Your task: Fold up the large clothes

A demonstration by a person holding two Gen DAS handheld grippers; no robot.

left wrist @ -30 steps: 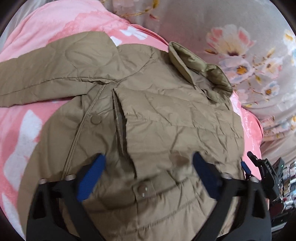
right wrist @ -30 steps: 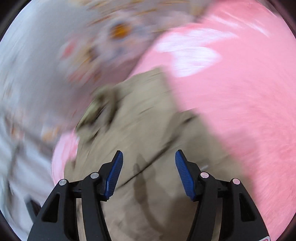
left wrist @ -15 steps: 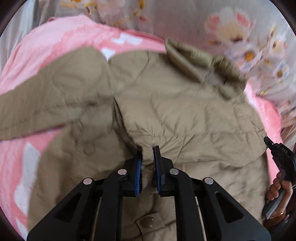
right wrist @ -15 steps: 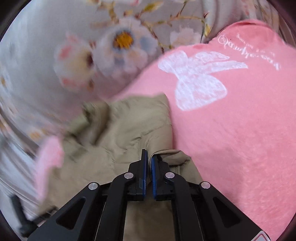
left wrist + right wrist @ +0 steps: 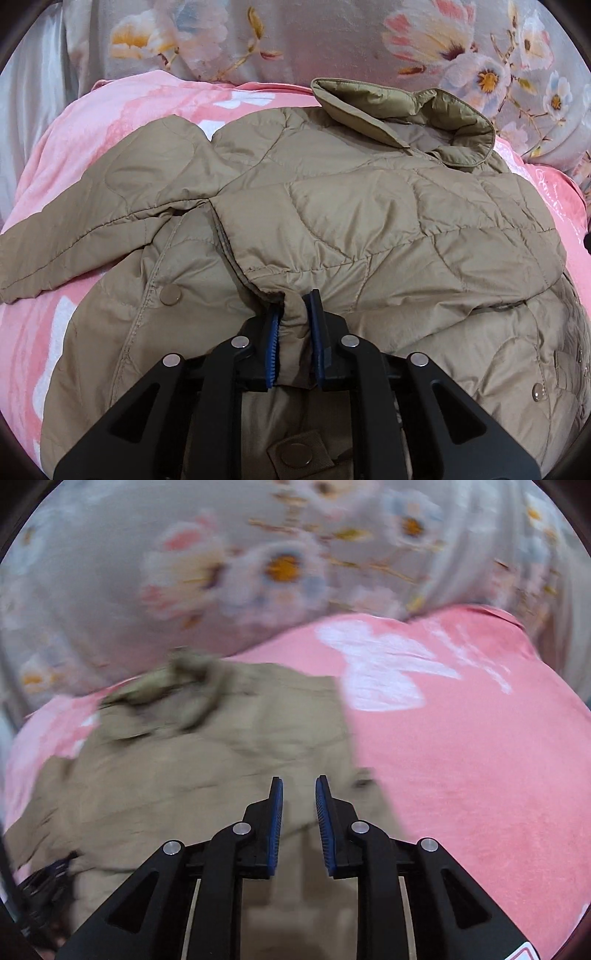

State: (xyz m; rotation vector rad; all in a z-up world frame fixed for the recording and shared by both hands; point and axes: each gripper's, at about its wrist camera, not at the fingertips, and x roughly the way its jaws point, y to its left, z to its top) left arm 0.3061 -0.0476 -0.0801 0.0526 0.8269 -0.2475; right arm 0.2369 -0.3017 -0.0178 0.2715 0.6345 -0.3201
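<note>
Early in fold: tan quilted jacket [image 5: 332,206] lies on pink blanket [image 5: 92,140], one side flap folded inward, sleeve [image 5: 74,236] still spread; left tongs [image 5: 293,317] clenched on flap edge, right tongs [image 5: 299,801] slightly parted, grasping nothing visible.

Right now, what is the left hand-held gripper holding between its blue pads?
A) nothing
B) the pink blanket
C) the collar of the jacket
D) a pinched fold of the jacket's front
D: the left hand-held gripper has a bunched fold of the tan jacket pinched between its pads, far from the collar.
</note>
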